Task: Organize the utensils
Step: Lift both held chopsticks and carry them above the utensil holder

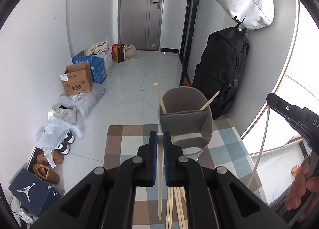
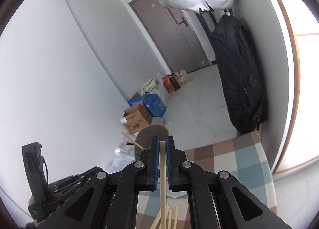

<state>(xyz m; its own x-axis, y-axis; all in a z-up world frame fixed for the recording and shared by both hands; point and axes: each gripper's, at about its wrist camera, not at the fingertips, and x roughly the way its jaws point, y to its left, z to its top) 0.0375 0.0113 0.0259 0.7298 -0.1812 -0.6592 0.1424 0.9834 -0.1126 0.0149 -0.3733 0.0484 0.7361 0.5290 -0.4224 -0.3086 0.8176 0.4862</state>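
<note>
Daylit room, bright and even; fisheye views, hard glare at the right.

Light enters from the tall wood-framed window on the right, blown out to white in both views, no detail behind the glass. Pale grey walls and glossy white tile floor evenly lit; faint sheen on the tiles. Shadows soft, weak, none hard-edged. Black fabric backpack hanging on the wall reads nearly featureless, detail lost in the dark. Strong barrel bend: the grey door and wall corners curve and lean. Black vignette rings every corner. Near black tong arms slightly soft; mid-distance sharp. No motion blur seen.
</note>
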